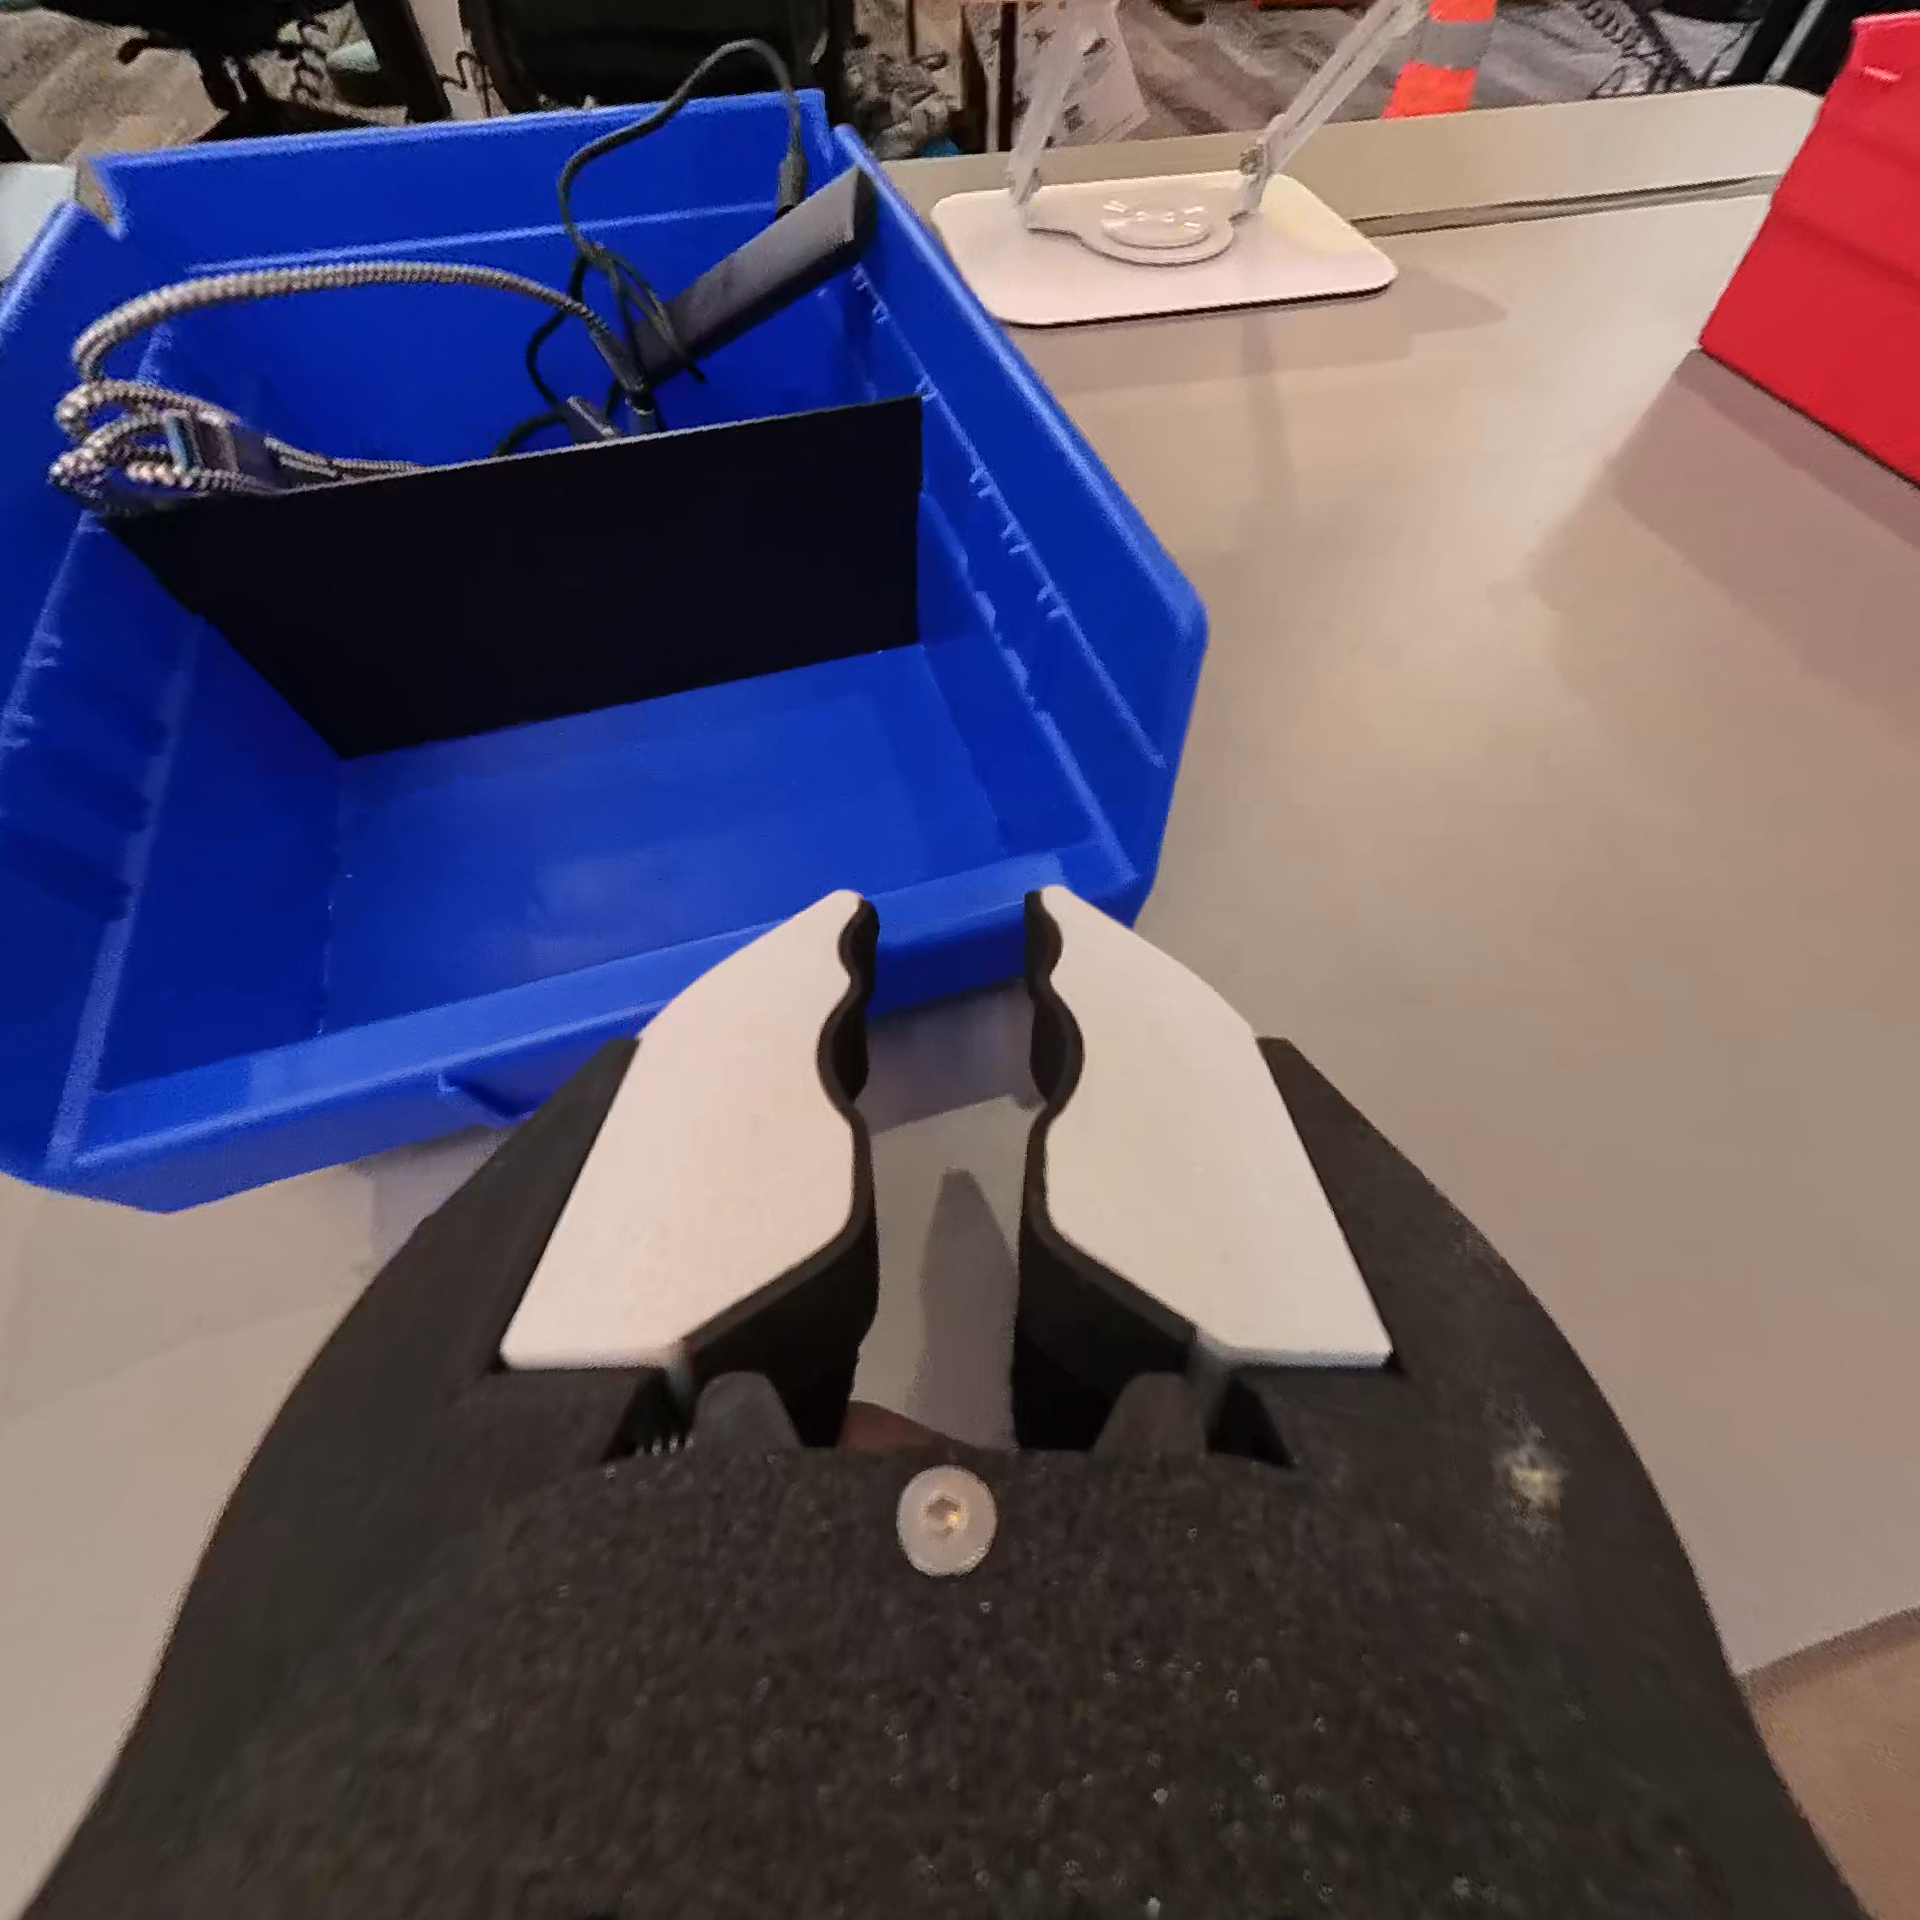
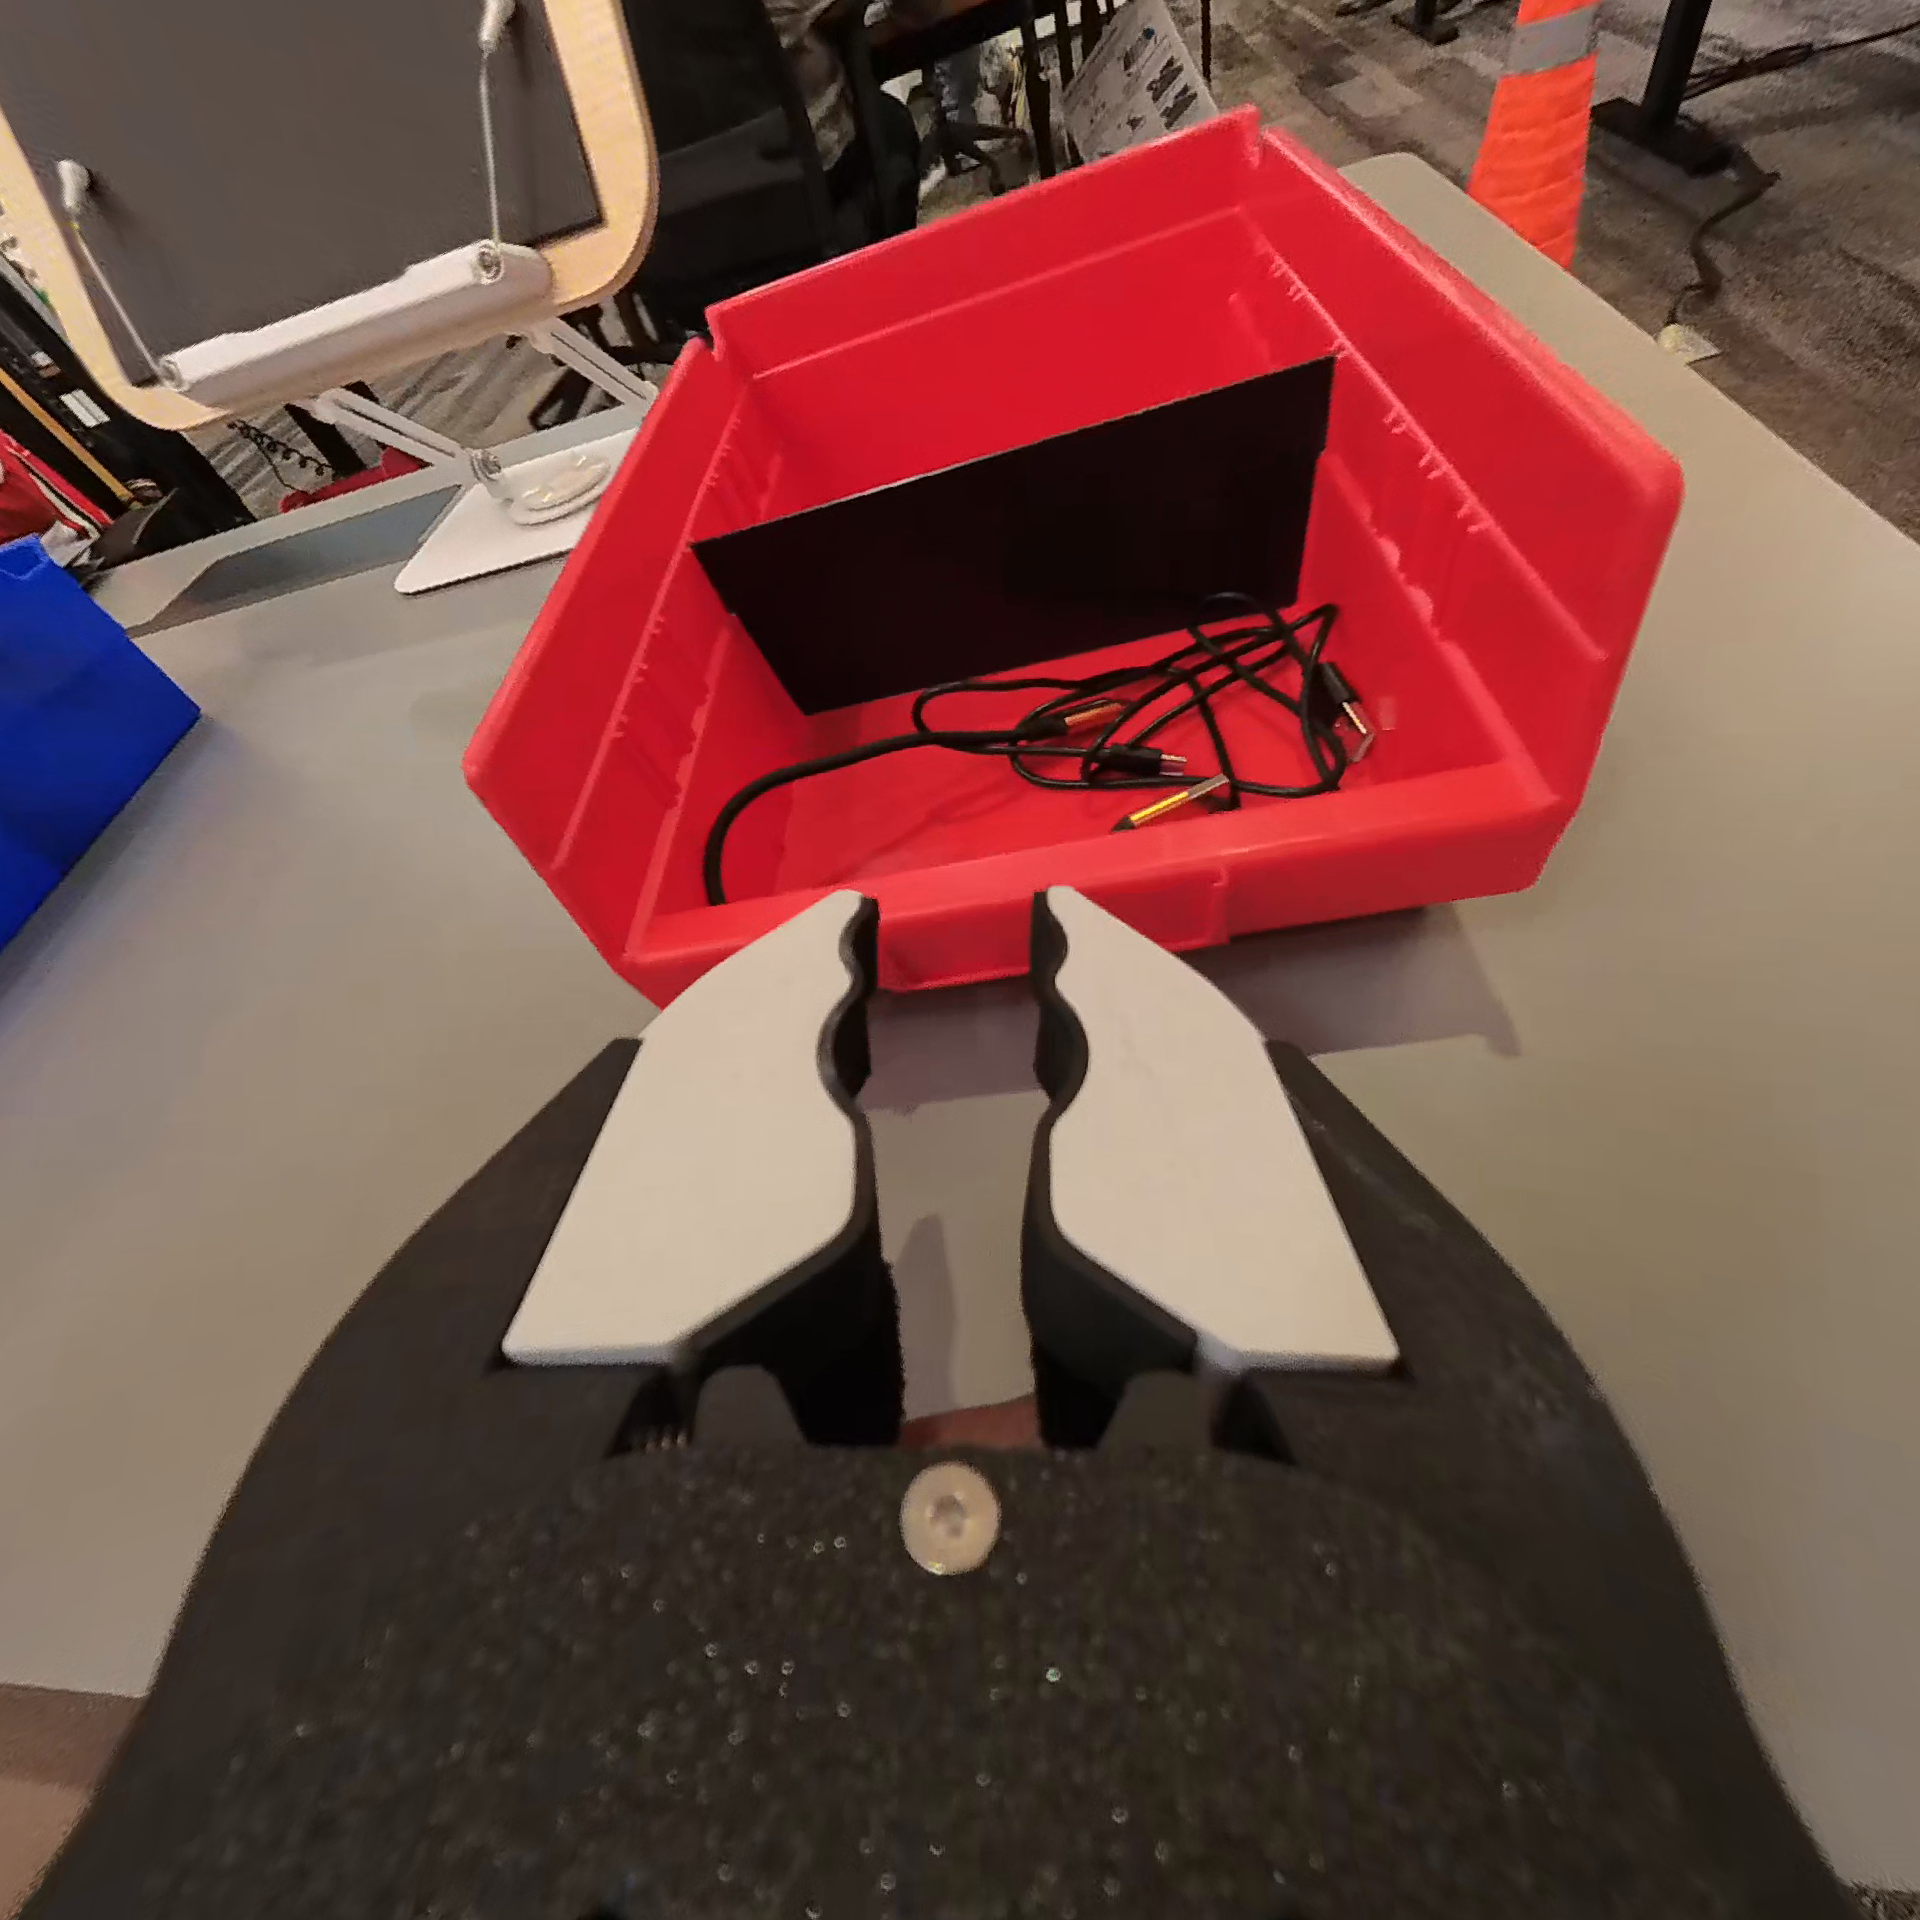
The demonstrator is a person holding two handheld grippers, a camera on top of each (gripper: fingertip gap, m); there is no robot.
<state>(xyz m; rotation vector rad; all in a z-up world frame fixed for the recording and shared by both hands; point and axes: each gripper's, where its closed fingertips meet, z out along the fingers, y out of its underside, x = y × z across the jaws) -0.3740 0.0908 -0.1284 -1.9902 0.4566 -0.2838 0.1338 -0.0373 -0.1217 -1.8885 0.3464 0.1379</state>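
Observation:
My left gripper (image 1: 951,914) is open and empty, just in front of the near lip of a blue bin (image 1: 1081,623). A black divider (image 1: 561,582) splits the bin; its near compartment holds nothing, and braided grey cables (image 1: 156,447) and thin dark cables (image 1: 623,312) lie behind the divider. My right gripper (image 2: 954,920) is open and empty, just in front of the near lip of a red bin (image 2: 1455,520). A black divider (image 2: 1018,540) splits it, and several thin black cables (image 2: 1143,738) with plugs lie in its near compartment.
Both bins stand on a grey table (image 1: 1455,831). A white stand with a flat base (image 1: 1164,249) sits behind, between the bins; in the right wrist view it (image 2: 488,530) carries a tilted board. An orange cone (image 2: 1538,125) stands on the floor beyond. About 50 centimeters separates my left fingertips from my right.

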